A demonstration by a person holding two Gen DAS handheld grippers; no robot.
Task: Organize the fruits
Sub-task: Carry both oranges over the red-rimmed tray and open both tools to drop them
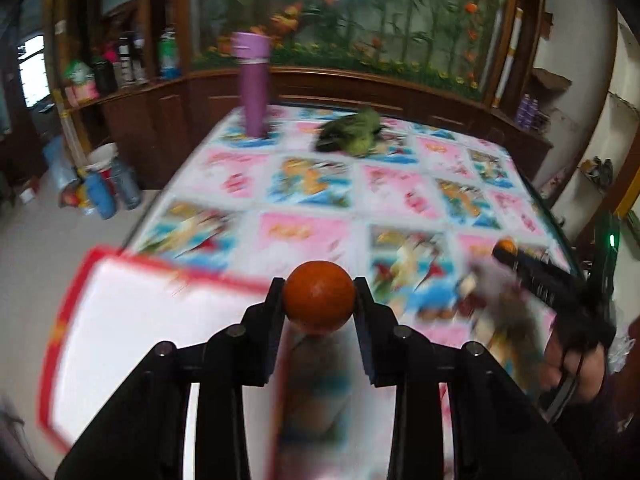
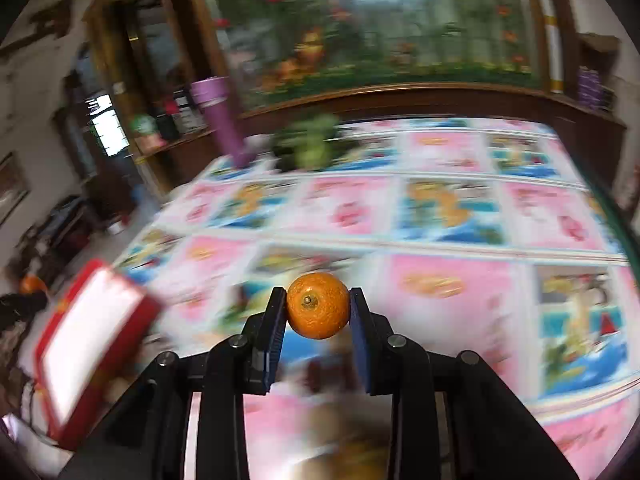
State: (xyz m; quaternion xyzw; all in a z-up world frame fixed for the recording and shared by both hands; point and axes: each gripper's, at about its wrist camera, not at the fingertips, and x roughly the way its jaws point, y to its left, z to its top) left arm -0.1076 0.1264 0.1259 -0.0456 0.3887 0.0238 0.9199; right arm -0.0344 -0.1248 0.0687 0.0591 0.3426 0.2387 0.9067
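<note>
My left gripper (image 1: 319, 294) is shut on an orange (image 1: 319, 297) and holds it above the near right edge of a red-rimmed white box (image 1: 132, 320). My right gripper (image 2: 318, 306) is shut on a second orange (image 2: 318, 311), stem end toward the camera, above the patterned tablecloth (image 2: 440, 216). The box also shows in the right wrist view (image 2: 88, 340), at the left. The right gripper shows in the left wrist view (image 1: 505, 249) at the far right with its orange. Both views are motion-blurred.
A purple tumbler (image 1: 253, 80) stands at the table's far left. A green bundle (image 1: 356, 134) lies near the far edge. A wooden cabinet (image 1: 360, 88) with a floral panel runs behind the table. Bottles and buckets (image 1: 100, 188) stand on the floor at the left.
</note>
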